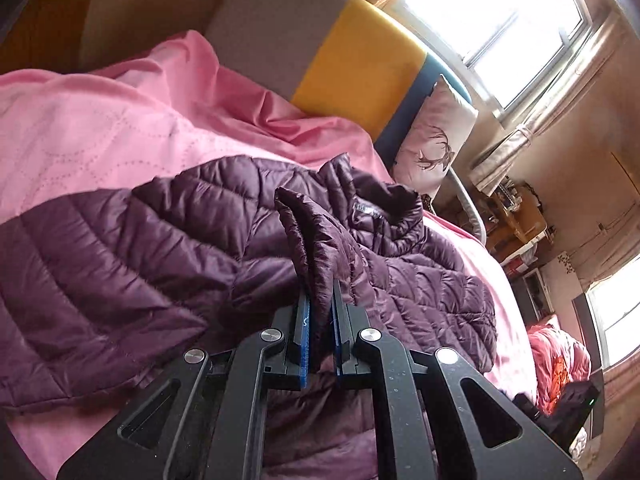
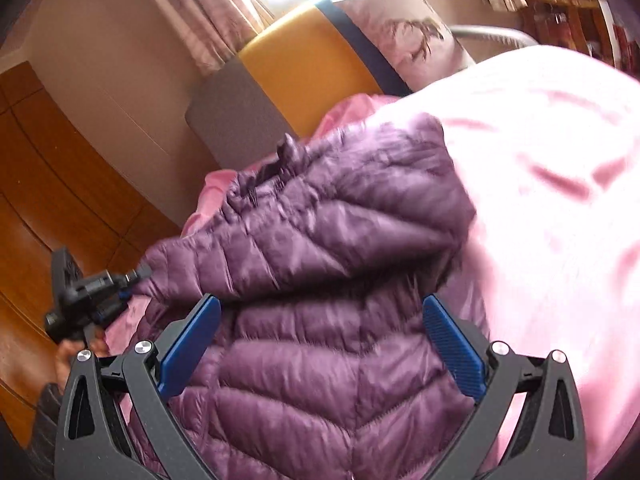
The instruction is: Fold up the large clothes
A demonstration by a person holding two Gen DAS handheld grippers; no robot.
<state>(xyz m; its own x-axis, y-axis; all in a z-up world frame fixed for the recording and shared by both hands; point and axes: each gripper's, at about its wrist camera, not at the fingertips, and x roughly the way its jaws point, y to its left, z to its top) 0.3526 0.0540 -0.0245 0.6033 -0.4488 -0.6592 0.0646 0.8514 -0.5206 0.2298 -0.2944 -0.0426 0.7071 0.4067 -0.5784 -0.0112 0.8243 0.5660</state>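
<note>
Pink bedding covers the bed, with a grey and yellow headboard behind. On it lies the purple quilted jacket, its collar toward the pillow, its long axis running from the fingers away to the headboard. The left gripper has its fingers closed on a raised flap of the jacket, between the blue pads. The right gripper hangs open above the jacket's body, touching nothing. I judge the first fold is starting; next the flap must be carried across the body.
</note>
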